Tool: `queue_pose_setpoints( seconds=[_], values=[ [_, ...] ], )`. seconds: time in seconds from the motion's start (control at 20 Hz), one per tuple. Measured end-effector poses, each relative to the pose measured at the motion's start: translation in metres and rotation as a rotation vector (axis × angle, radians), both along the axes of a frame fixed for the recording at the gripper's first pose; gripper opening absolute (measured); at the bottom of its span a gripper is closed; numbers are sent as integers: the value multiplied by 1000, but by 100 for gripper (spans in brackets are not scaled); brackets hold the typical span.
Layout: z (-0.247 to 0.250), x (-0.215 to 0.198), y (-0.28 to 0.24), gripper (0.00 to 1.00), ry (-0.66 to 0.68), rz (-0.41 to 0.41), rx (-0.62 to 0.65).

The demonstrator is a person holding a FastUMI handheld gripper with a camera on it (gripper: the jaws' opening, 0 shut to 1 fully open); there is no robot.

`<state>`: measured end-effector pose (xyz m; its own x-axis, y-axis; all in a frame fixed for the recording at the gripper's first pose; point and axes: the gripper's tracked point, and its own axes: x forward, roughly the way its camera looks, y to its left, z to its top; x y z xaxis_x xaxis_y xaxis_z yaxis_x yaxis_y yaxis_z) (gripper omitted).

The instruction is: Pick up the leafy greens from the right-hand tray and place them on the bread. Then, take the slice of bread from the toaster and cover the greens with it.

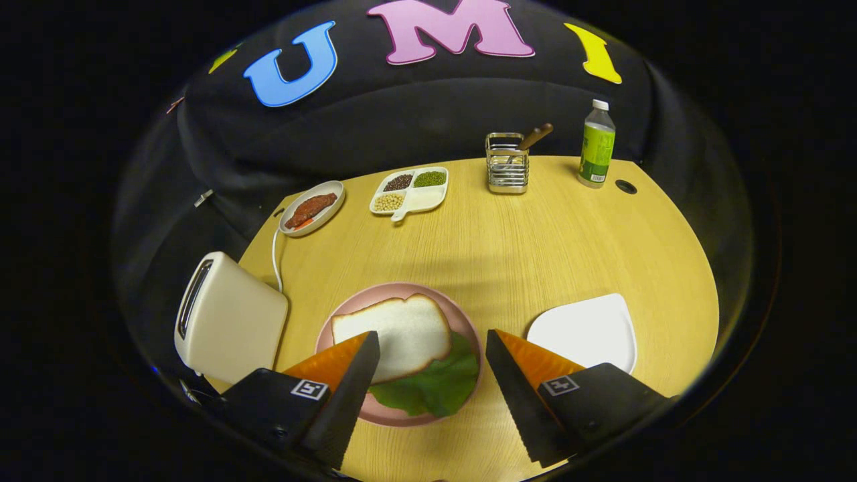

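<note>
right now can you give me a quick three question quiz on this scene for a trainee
1. True or false: the white tray holds leafy greens.
2. What lies on top of the greens on the pink plate? A) meat B) bread slice C) spoon
3. Fill in: the gripper jaws are ____, hovering over the plate.

Key:
1. False, the greens are on the plate.
2. B, the bread slice covers most of them.
3. Open, gripping nothing.
</note>
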<state>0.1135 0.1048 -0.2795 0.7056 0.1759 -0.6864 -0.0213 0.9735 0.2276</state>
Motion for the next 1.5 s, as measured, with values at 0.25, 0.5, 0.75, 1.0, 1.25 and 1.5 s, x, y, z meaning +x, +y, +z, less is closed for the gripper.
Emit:
queue_pose_setpoints(
  seconds=[0.25,0.5,0.75,1.0,1.25,1.5],
  values=[
    [81,-7,-27,99,-199,-41,-73],
    [192,-21,-65,99,-479,-98,-181],
    [278,-61,-97,99,-686,-165,-208],
    [320,-110,-140,98,-819,-183,-257],
    [319,-130,-165,98,-826,-121,-231],
    [296,-127,-179,98,-776,-97,-165]
  ],
)
